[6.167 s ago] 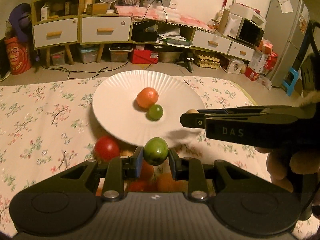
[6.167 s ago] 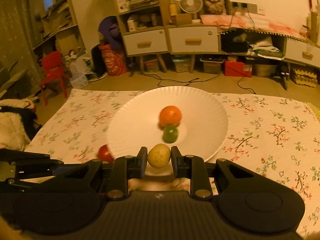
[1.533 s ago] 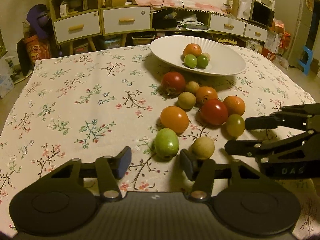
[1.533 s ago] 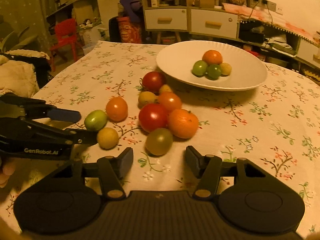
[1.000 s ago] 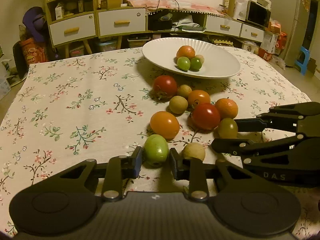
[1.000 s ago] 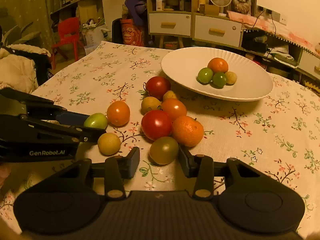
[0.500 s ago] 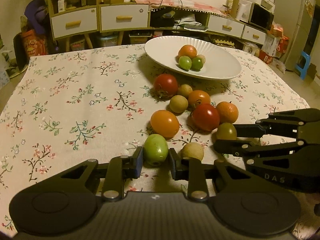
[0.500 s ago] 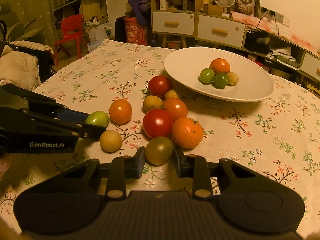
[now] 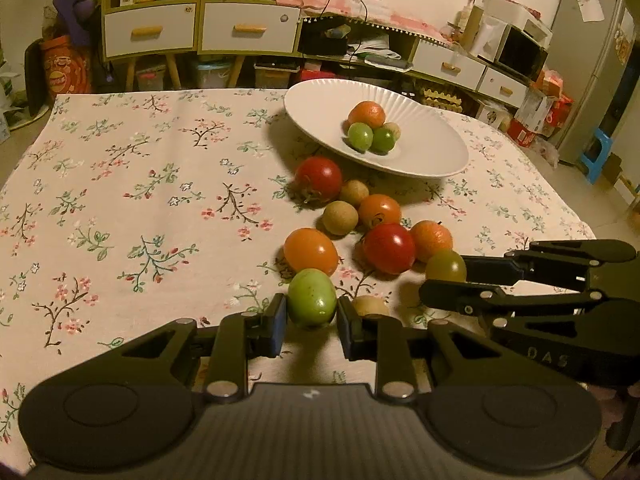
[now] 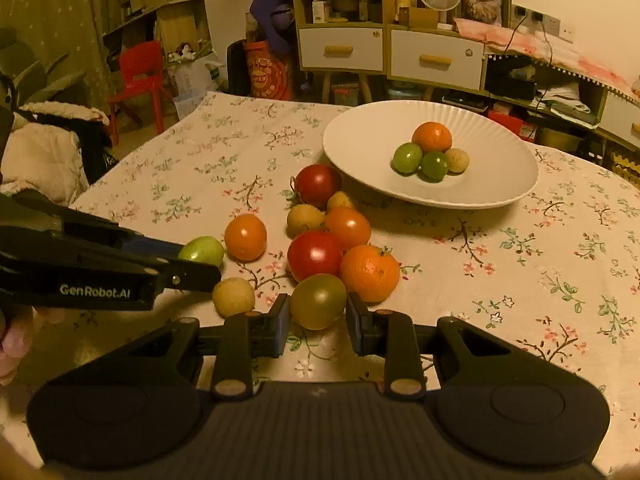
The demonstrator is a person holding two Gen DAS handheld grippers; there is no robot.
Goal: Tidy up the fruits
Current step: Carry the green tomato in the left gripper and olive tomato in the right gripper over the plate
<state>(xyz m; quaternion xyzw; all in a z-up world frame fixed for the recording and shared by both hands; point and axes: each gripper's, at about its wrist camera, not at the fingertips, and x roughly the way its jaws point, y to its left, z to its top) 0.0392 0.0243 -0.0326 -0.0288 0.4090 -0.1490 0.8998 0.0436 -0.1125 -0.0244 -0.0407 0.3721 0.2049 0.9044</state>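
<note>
My left gripper [image 9: 312,322] is shut on a bright green tomato [image 9: 312,297], held just above the floral tablecloth. My right gripper [image 10: 318,320] is shut on an olive green-brown tomato [image 10: 318,306], also seen in the left wrist view [image 9: 445,266]. A white plate [image 10: 492,184] at the back holds an orange, two green fruits and a small tan fruit. Between the grippers and the plate lie loose fruits: red tomatoes [image 10: 314,255], orange ones [image 10: 245,237] and small tan ones [image 10: 233,296].
The floral tablecloth [image 9: 140,208] covers the table. Behind the table stand drawer cabinets [image 9: 248,32], a fridge [image 9: 580,60] and a red chair [image 10: 138,80]. A white fluffy item [image 10: 44,148] lies at the left edge.
Both grippers closed on their tomatoes about a second ago. In the last half second both have lifted slightly with the fruits held; the loose fruits have not moved.
</note>
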